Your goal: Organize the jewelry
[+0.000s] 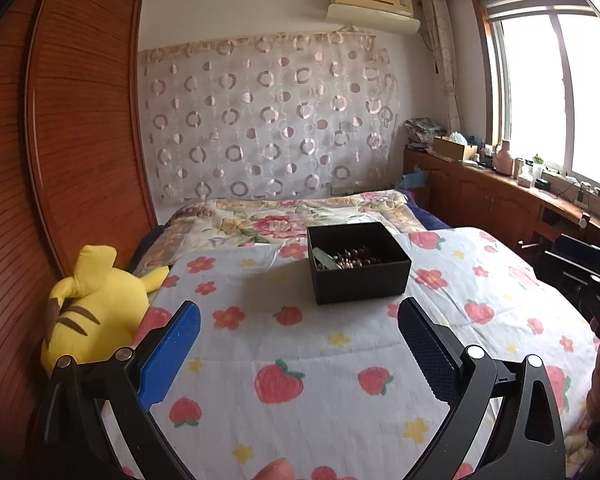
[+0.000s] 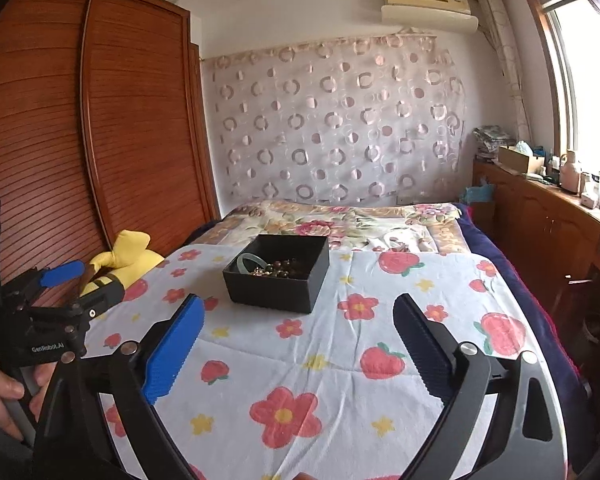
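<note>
The black box (image 1: 358,266) sits on the strawberry-print blanket (image 1: 300,344) ahead of the left gripper (image 1: 300,344) and slightly to its right; for the right gripper (image 2: 298,344) it lies ahead and a little left. Both grippers gape wide with nothing between their pads. Inside, a pale green bangle (image 2: 249,261) and dark beads (image 2: 286,268) lie tangled. I'd guess the bangle is rigid, slick and breakable, best pinched across its band; the beads look light, limp and prone to slipping.
</note>
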Demonstrator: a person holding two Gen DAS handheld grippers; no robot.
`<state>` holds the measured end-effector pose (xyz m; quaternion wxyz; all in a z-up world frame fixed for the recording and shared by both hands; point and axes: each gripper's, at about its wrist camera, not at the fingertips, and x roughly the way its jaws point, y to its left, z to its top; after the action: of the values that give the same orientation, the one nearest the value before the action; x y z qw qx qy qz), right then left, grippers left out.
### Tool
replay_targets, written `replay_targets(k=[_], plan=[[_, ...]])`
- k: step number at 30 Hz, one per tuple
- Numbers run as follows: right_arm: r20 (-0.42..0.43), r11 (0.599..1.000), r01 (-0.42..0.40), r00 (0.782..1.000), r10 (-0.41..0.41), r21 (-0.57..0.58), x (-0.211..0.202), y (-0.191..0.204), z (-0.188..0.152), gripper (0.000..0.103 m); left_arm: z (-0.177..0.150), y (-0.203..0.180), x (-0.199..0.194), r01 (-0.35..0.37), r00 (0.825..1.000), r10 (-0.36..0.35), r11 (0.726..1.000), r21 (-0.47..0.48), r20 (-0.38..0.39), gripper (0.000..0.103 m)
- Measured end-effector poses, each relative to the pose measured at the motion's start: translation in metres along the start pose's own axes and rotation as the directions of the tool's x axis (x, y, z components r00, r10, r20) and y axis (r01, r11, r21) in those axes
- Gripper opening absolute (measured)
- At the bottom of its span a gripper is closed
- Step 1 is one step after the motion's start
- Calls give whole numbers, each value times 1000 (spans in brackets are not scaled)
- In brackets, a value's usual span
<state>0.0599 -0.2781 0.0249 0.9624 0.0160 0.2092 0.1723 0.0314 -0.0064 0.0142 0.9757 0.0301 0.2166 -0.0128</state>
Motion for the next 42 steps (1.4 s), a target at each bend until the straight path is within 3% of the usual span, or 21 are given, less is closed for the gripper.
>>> replay_targets(k=[8,42], plan=[[27,999,45,999,-45,-1,0,-1,-5,97,-11,2,5,44,998,-45,999,-29,-41,95],[27,999,49,998,-49,-1,4,2,-10,97,-10,-2,2,23,1000,-23,999,-31,-19,95]])
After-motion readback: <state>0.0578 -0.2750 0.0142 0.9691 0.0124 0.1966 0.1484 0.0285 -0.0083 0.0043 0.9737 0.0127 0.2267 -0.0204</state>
